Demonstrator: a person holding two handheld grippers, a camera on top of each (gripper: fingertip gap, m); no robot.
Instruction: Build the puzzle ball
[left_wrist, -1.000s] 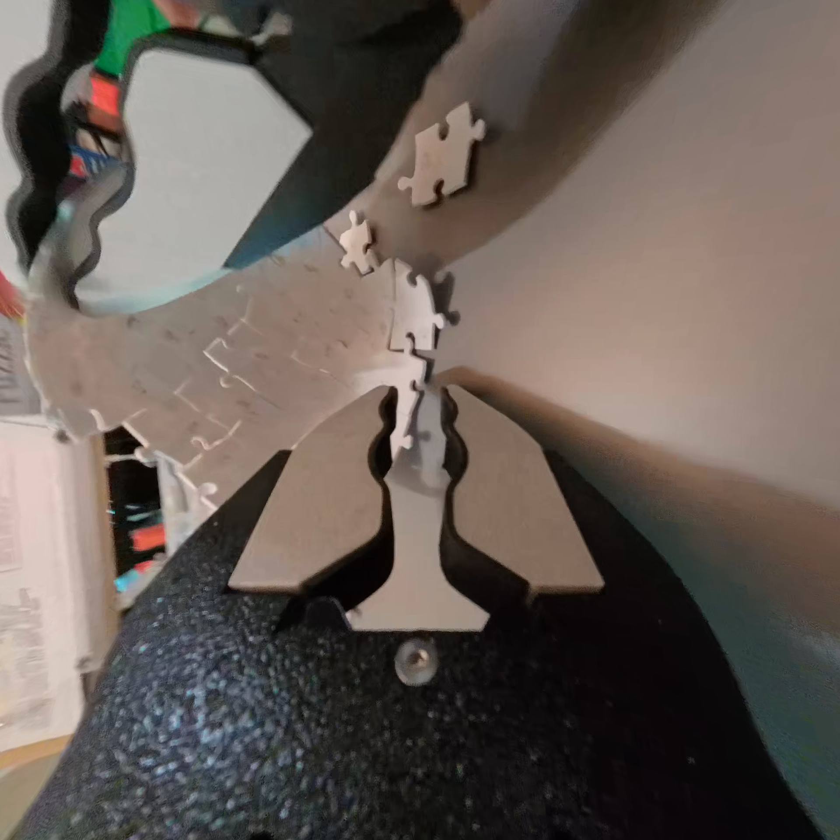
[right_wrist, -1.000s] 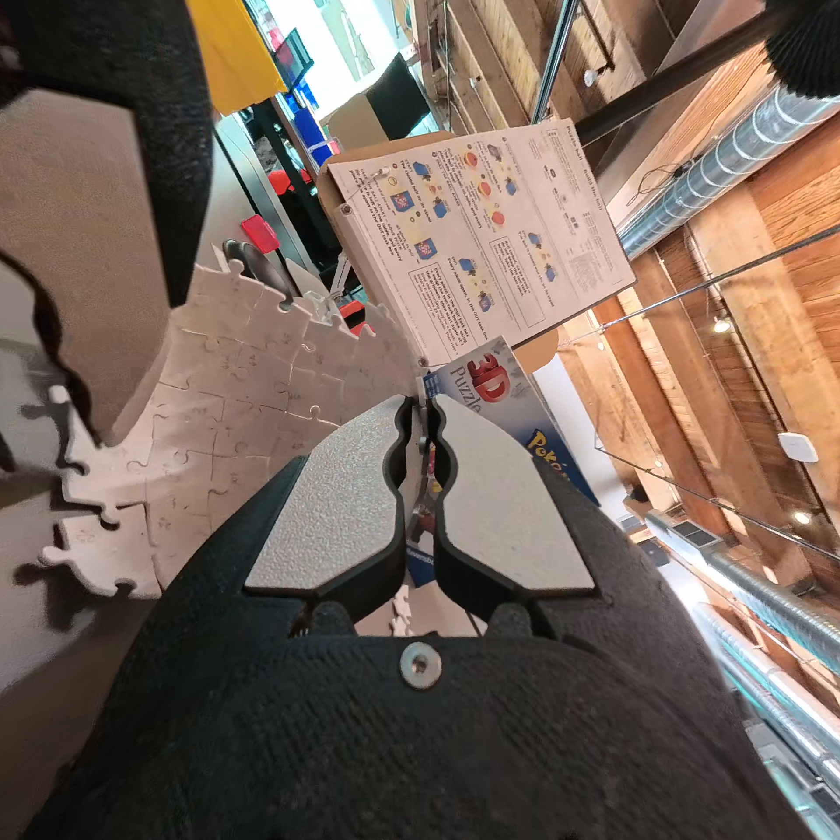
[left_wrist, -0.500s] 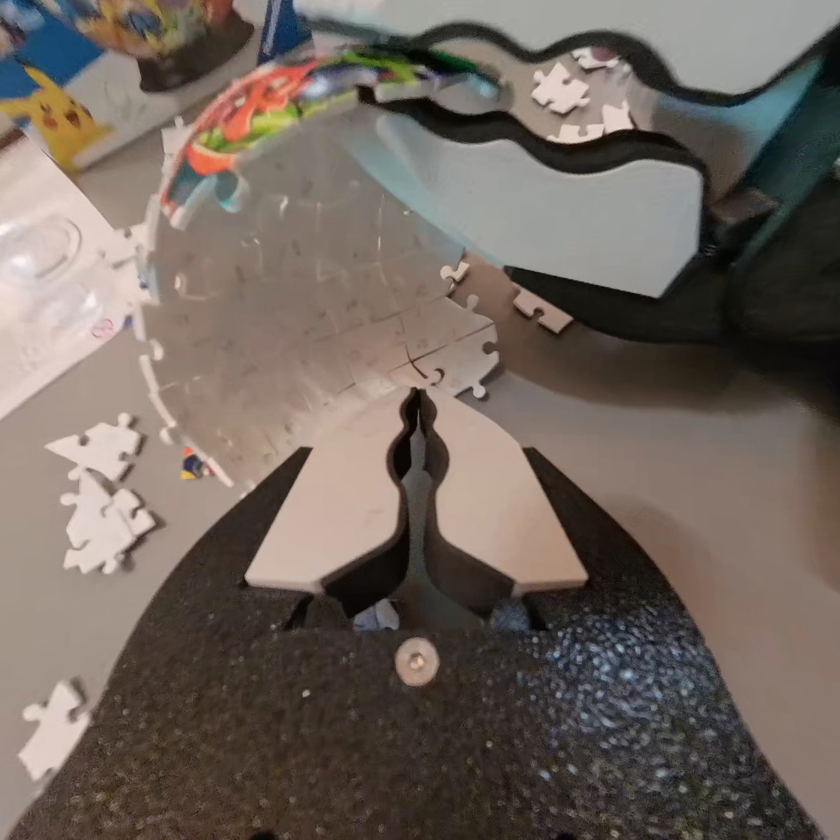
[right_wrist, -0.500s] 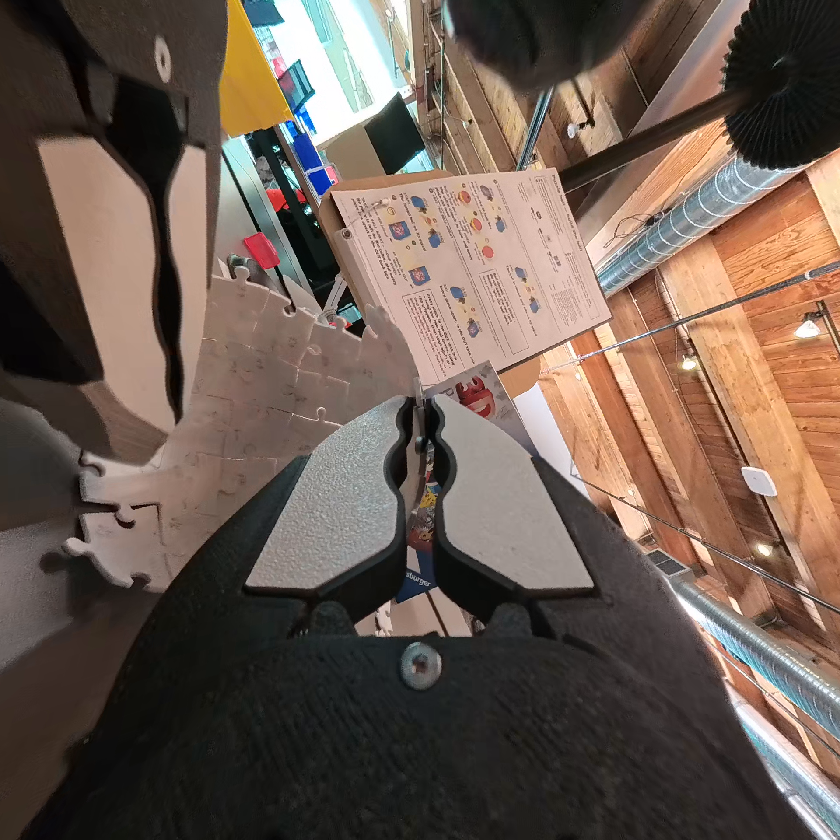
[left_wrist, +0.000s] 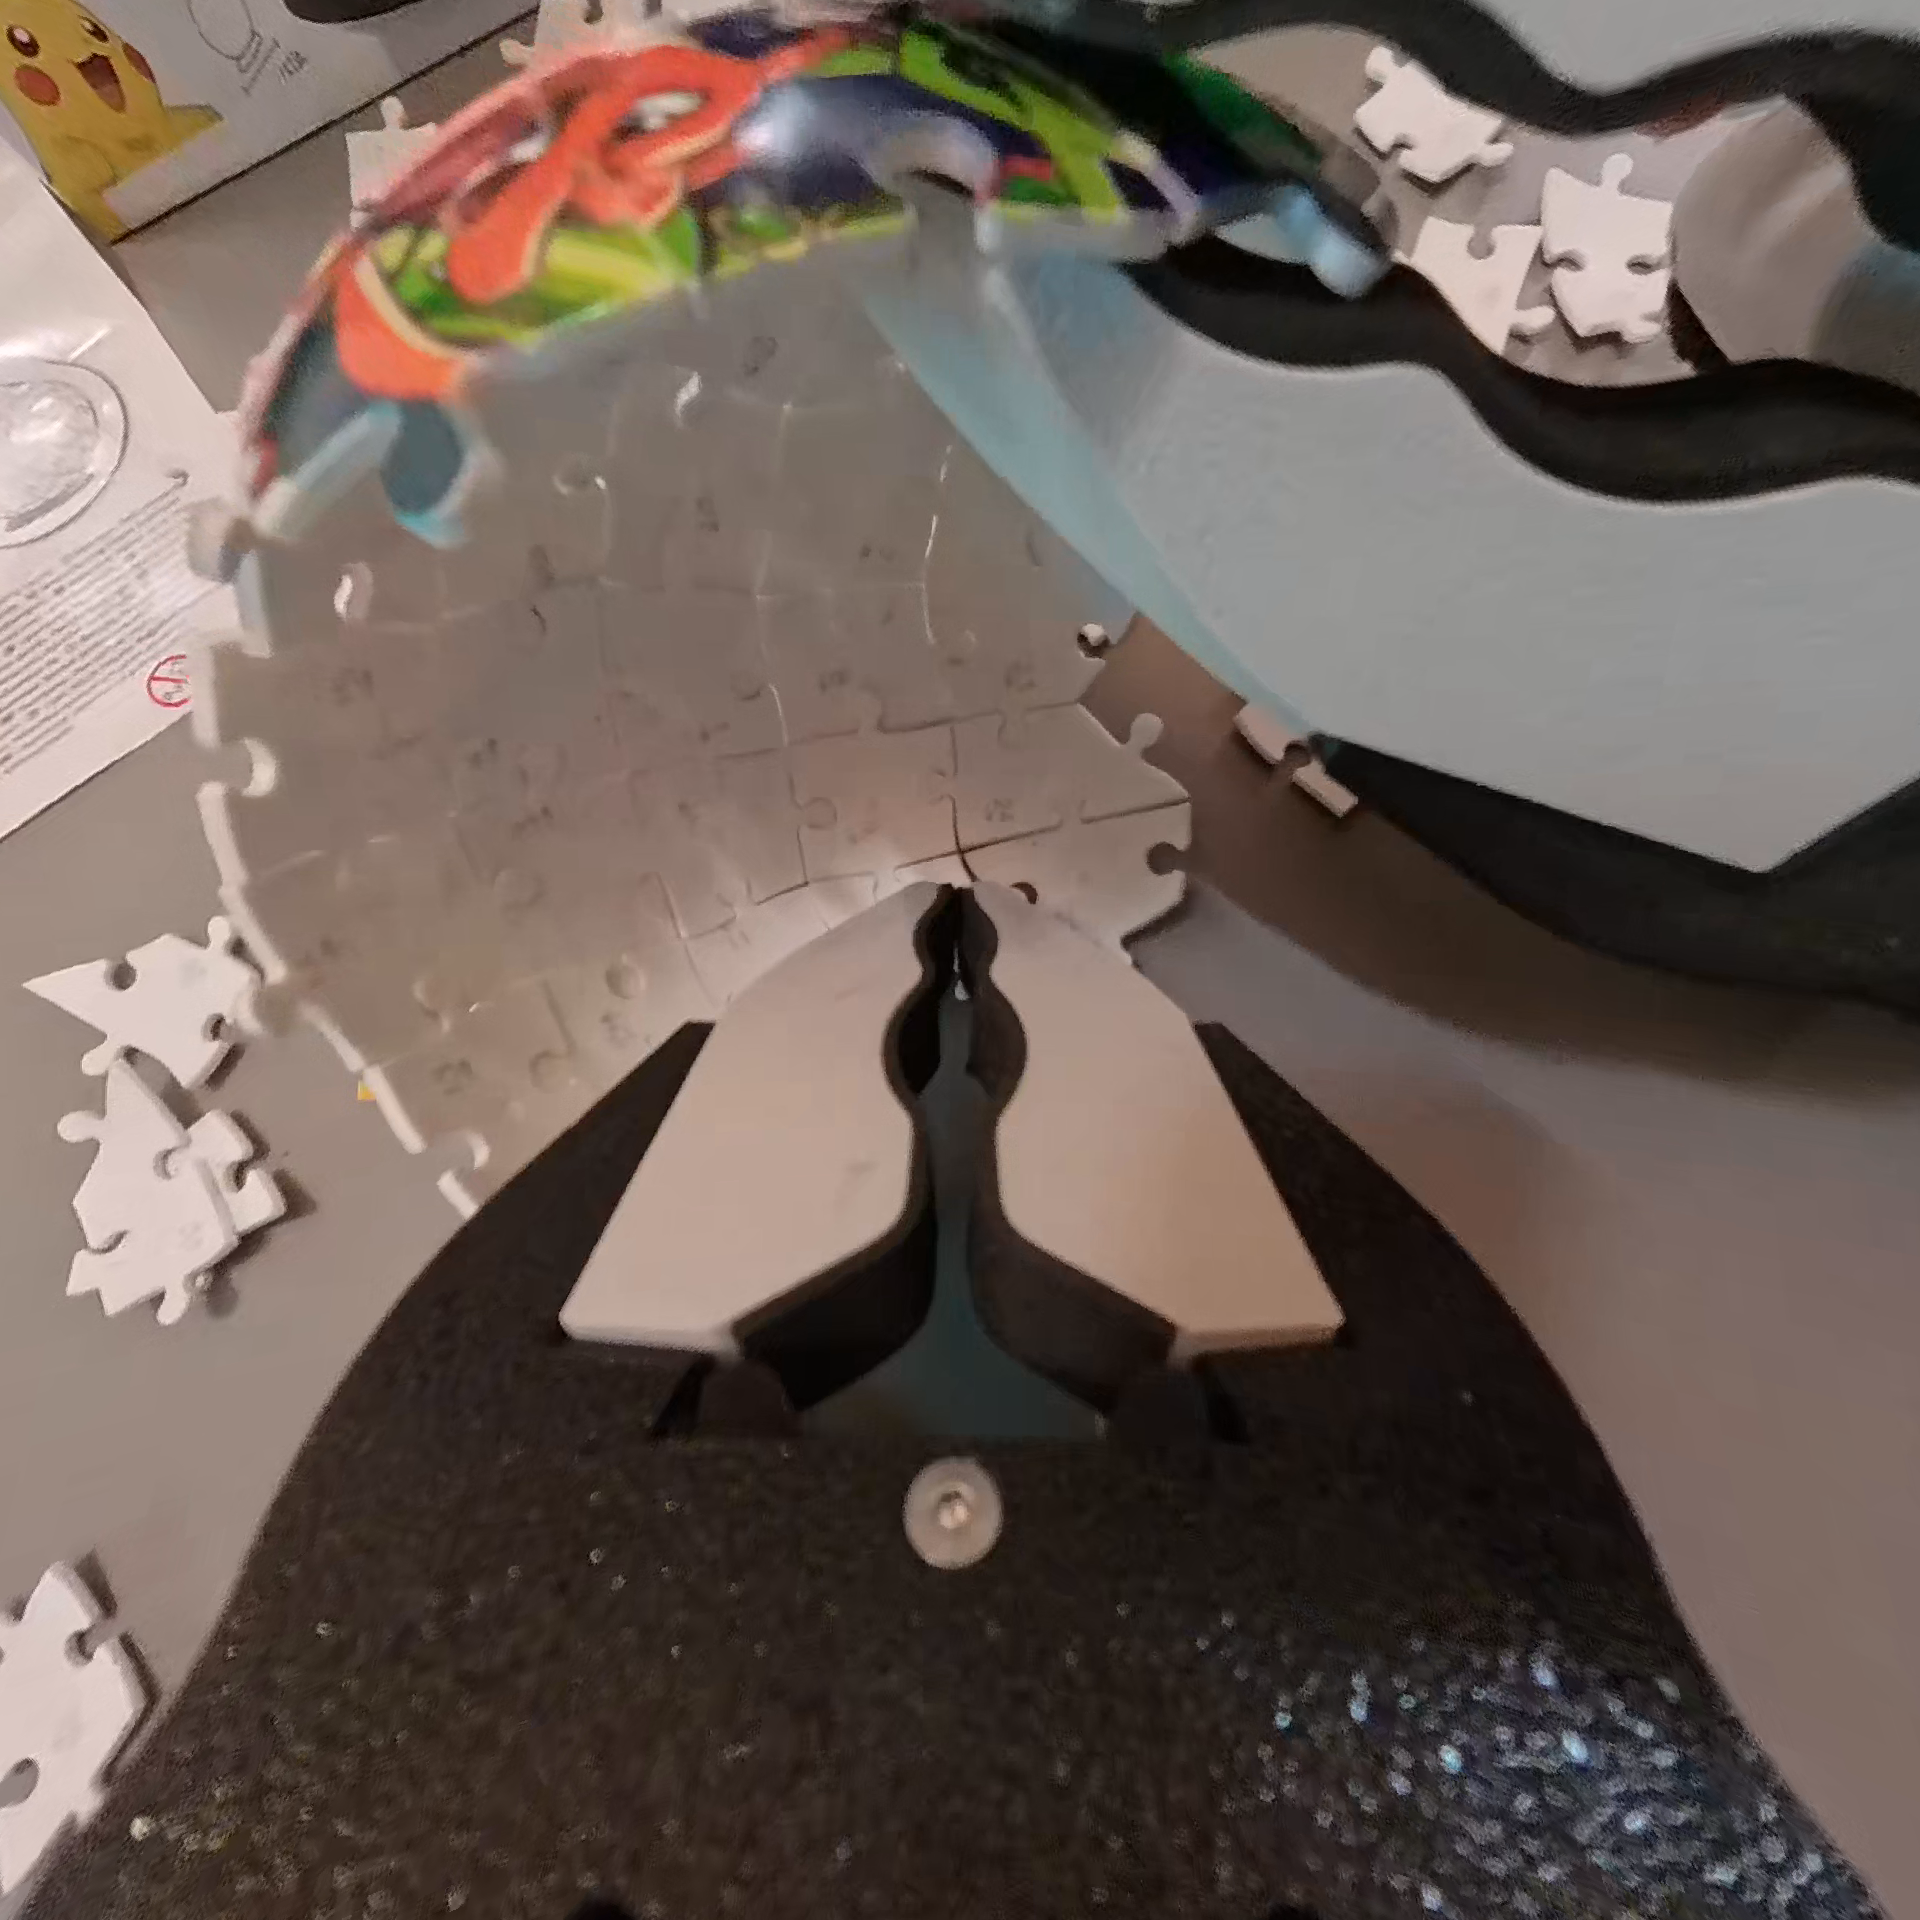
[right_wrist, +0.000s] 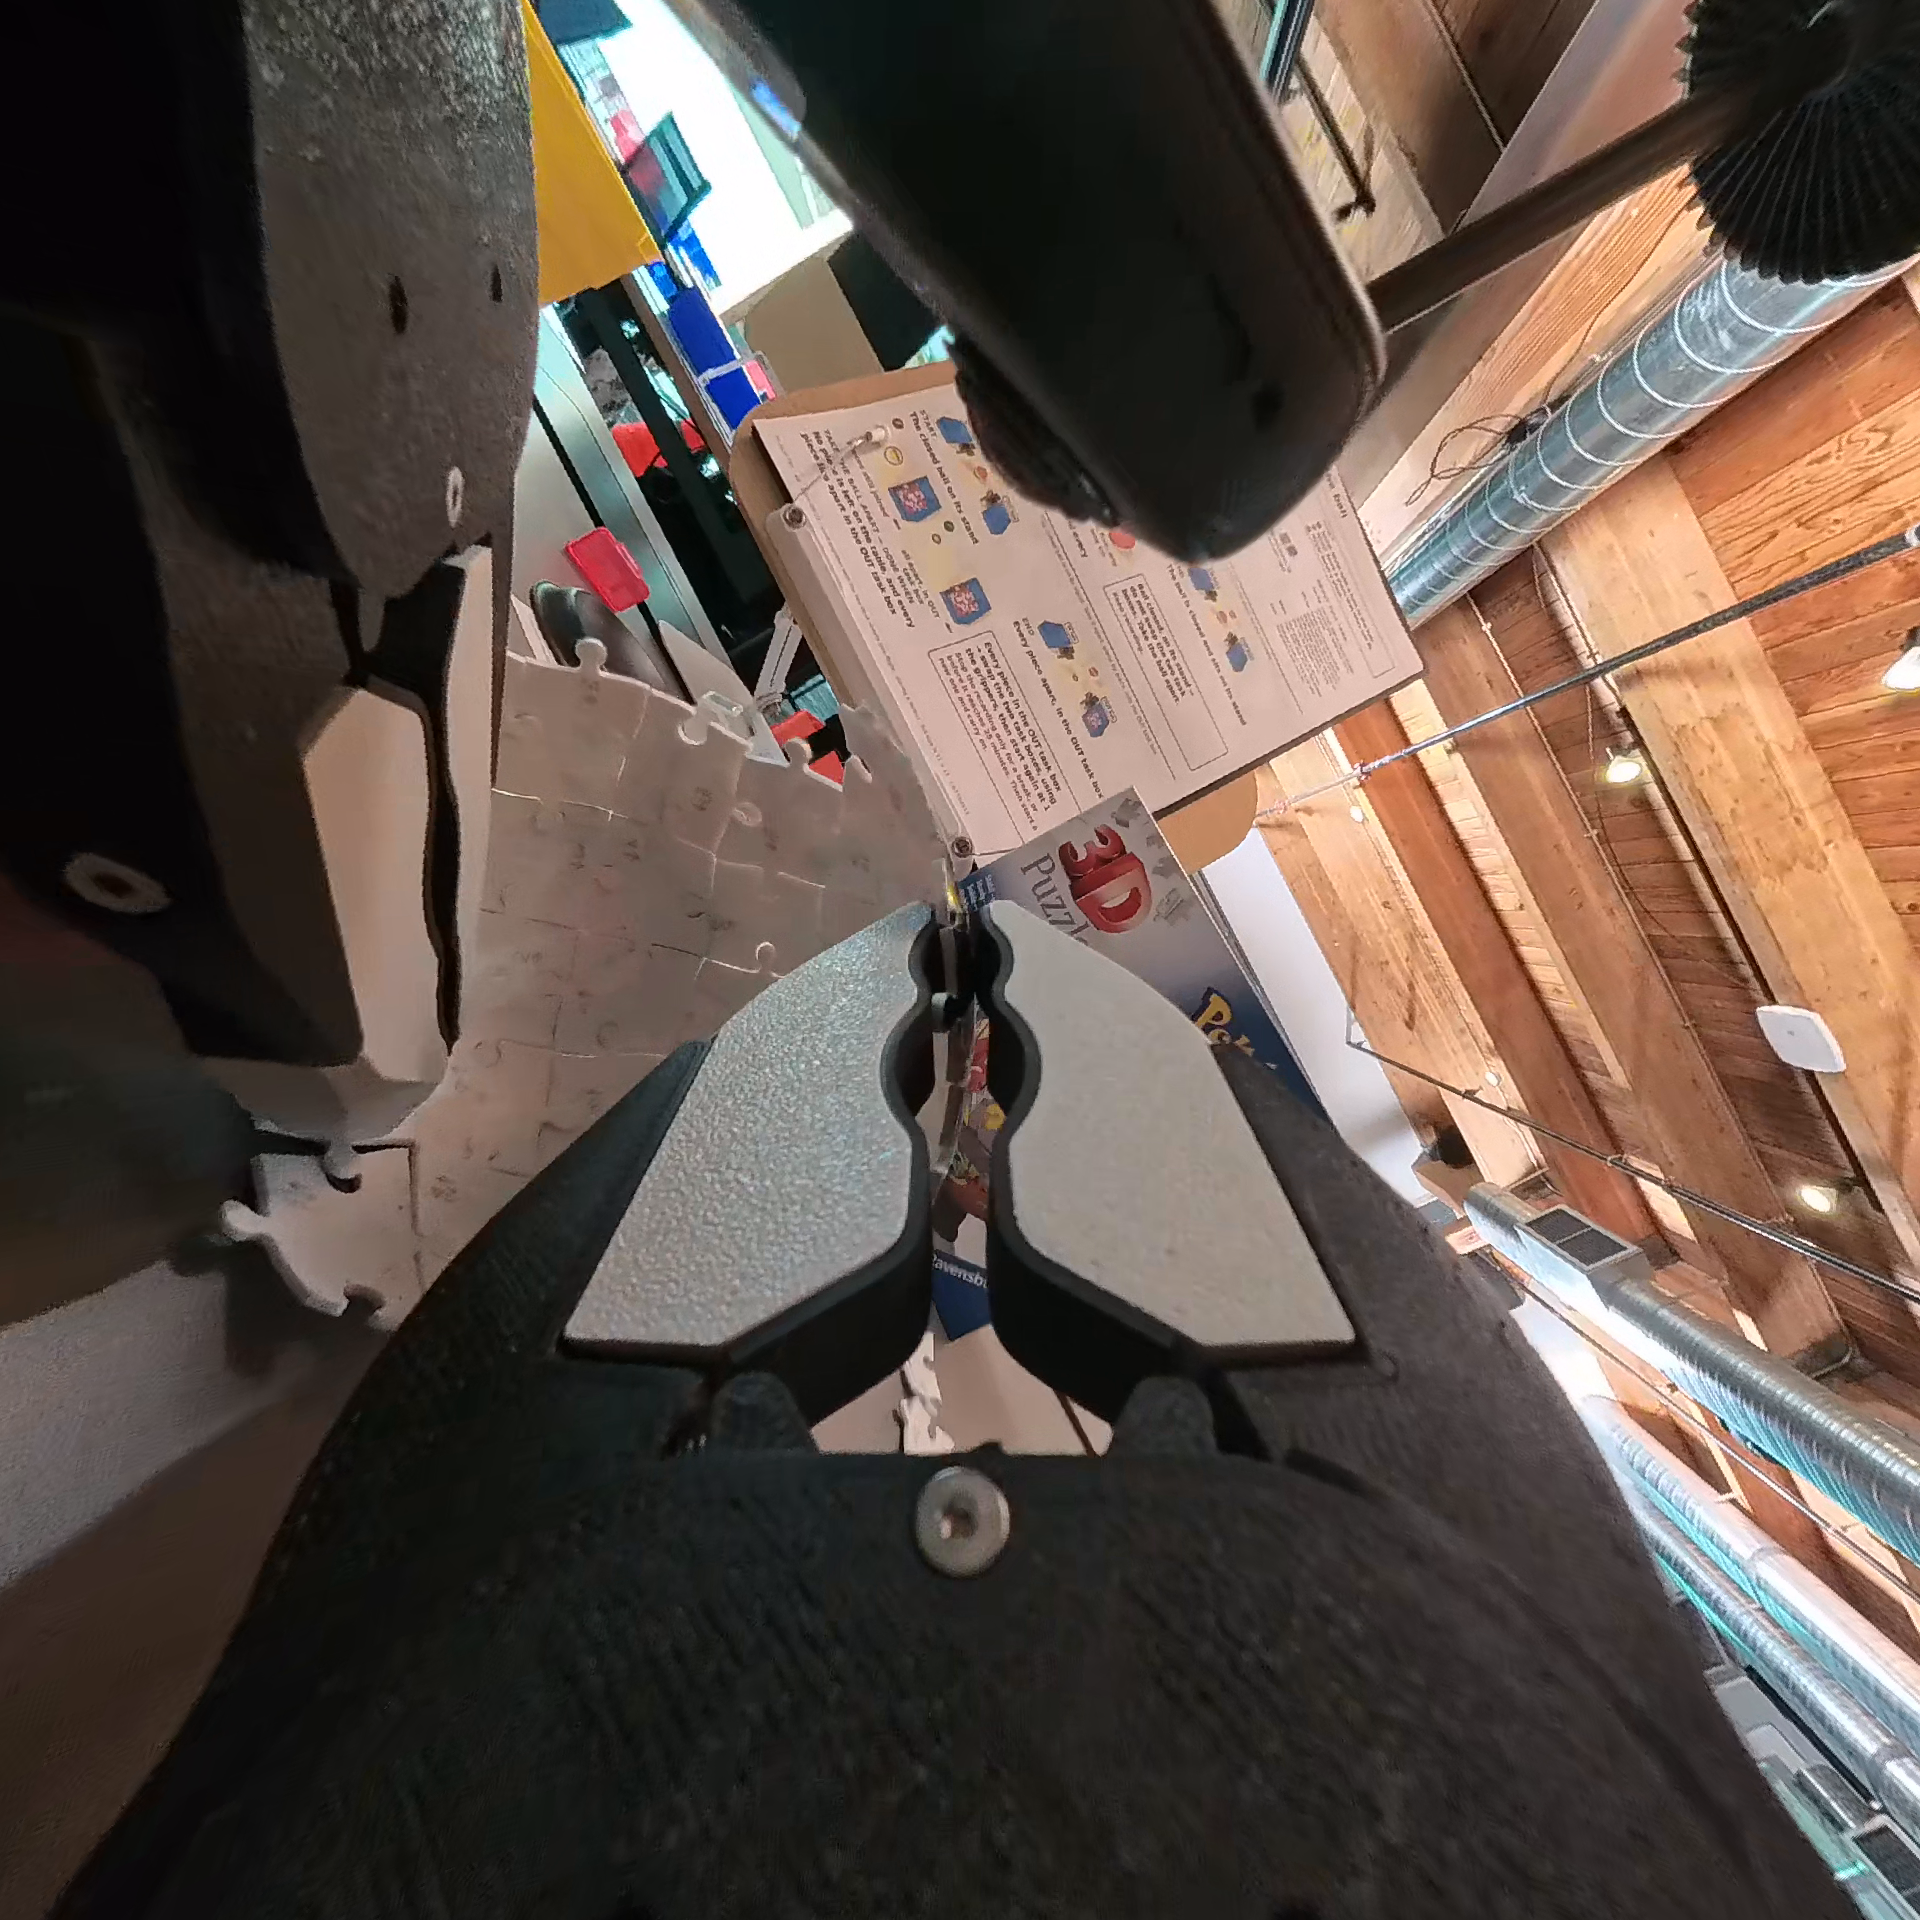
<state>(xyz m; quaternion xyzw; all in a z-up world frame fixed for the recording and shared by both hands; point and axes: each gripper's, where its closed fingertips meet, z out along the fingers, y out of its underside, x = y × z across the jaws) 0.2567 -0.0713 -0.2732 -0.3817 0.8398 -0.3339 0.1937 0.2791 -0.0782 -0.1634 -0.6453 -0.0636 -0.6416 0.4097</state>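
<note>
The partly built puzzle ball (left_wrist: 644, 727) is a curved shell, white inside and brightly printed outside, held above the grey table (left_wrist: 1507, 1143). My left gripper (left_wrist: 958, 904) is shut on the shell's lower right edge. My right gripper (right_wrist: 961, 914) is shut on another edge of the same shell (right_wrist: 644, 883). The right gripper's pale fingers (left_wrist: 1455, 582) reach in from the upper right of the left wrist view. The left gripper's fingers (right_wrist: 374, 831) fill the left of the right wrist view, with their tips on the shell's lower left edge.
Loose white puzzle pieces lie on the table at the left (left_wrist: 156, 1091), lower left (left_wrist: 52, 1714) and upper right (left_wrist: 1558, 239). A leaflet (left_wrist: 73, 520) and the puzzle box (left_wrist: 94, 94) are at the far left. An instruction sheet on a board (right_wrist: 1091, 644) stands behind the box (right_wrist: 1122, 914). About 11 cm separates my left fingertips from my right.
The left wrist view has swung from a sideways look to a downward look at the table, and the shell has turned with it. The left gripper now looms closer in the right view. Both grips hold.
</note>
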